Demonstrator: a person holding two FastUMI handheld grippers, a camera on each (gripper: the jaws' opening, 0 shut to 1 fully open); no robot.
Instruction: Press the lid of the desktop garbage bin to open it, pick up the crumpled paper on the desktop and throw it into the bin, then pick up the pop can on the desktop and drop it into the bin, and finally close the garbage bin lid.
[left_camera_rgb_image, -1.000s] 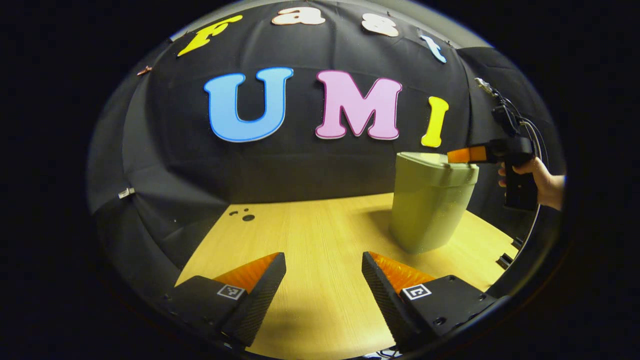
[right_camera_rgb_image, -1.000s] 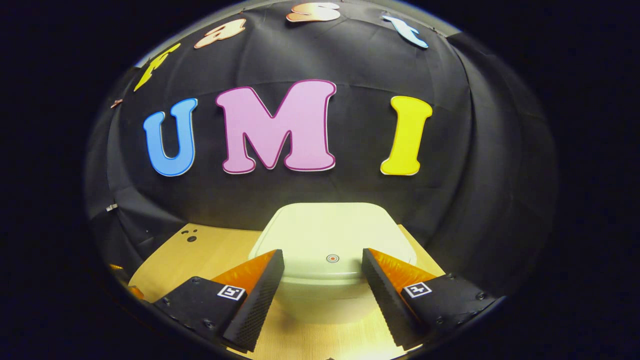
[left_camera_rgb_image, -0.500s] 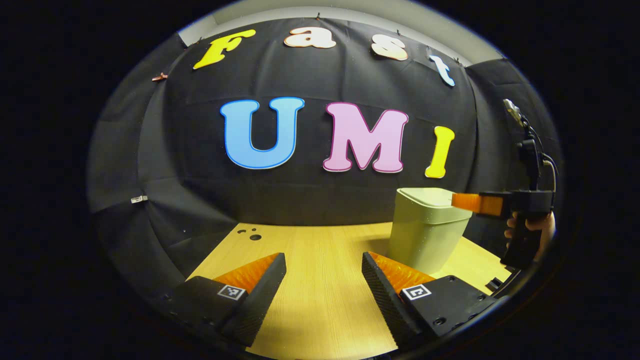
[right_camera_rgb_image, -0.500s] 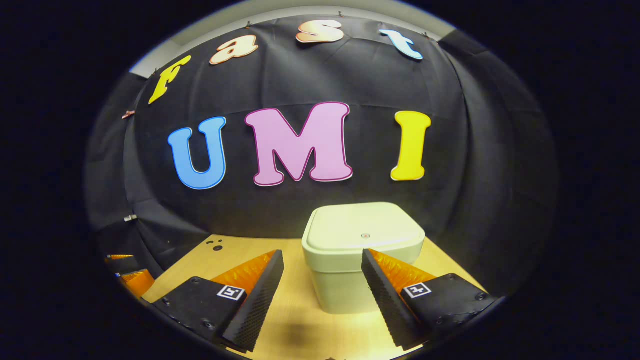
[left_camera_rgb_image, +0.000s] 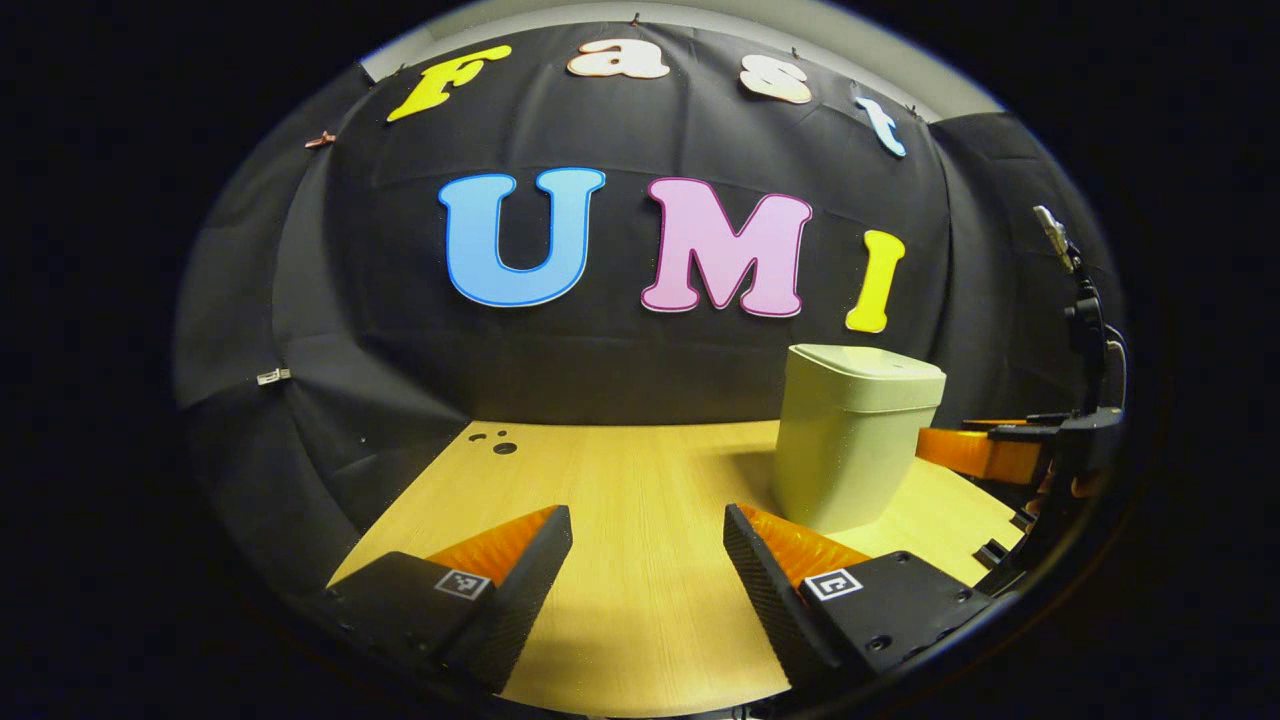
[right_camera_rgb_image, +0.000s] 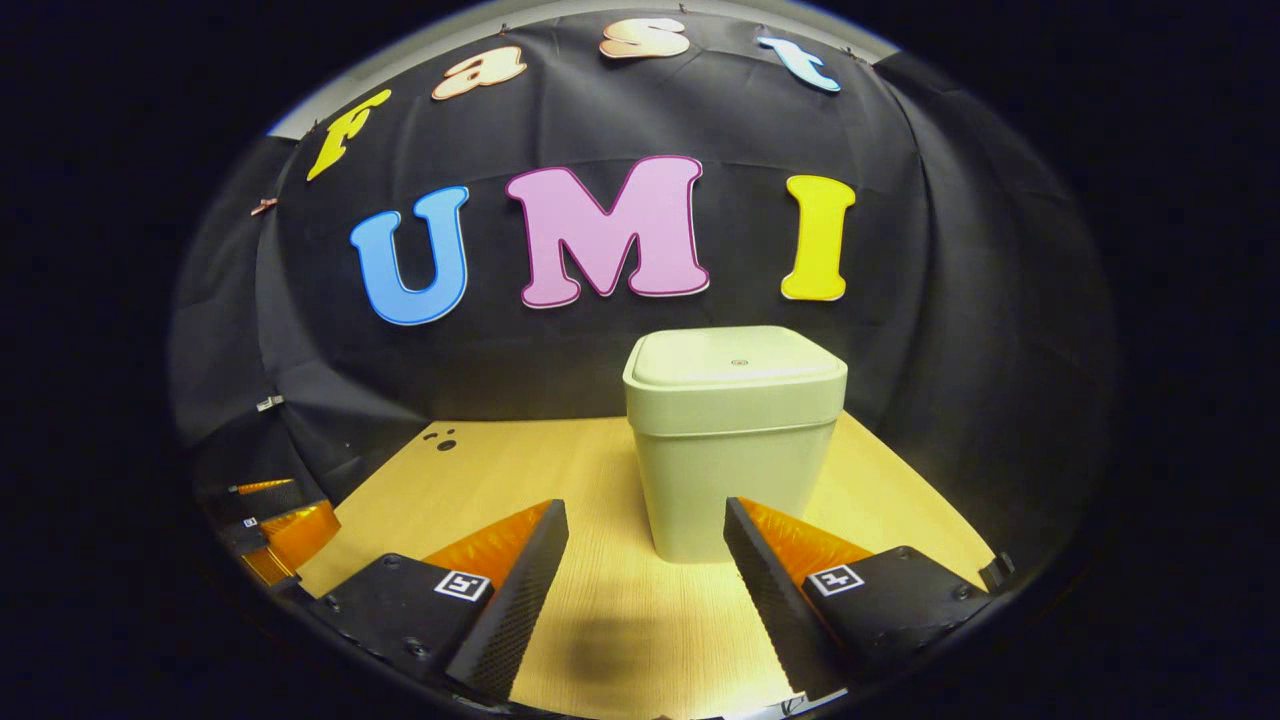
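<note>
1 garbage bin (right_camera_rgb_image: 735, 440), lid (right_camera_rgb_image: 735, 358) shut, stands on the desktop (right_camera_rgb_image: 600, 630) near the back wall. 2 grippers: right gripper (right_camera_rgb_image: 645, 585) low in front of the bin, jaws apart, empty; left gripper (left_camera_rgb_image: 648, 590) off to the bin's left, jaws apart, empty.

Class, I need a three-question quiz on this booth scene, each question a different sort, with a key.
1. True or false: the bin's lid is shut.
2. The bin stands on: A) the table B) a chair C) the floor.
3. Fill in: both the left gripper and the right gripper are ____, holding nothing.

Key: 1 true; 2 A; 3 open.
</note>
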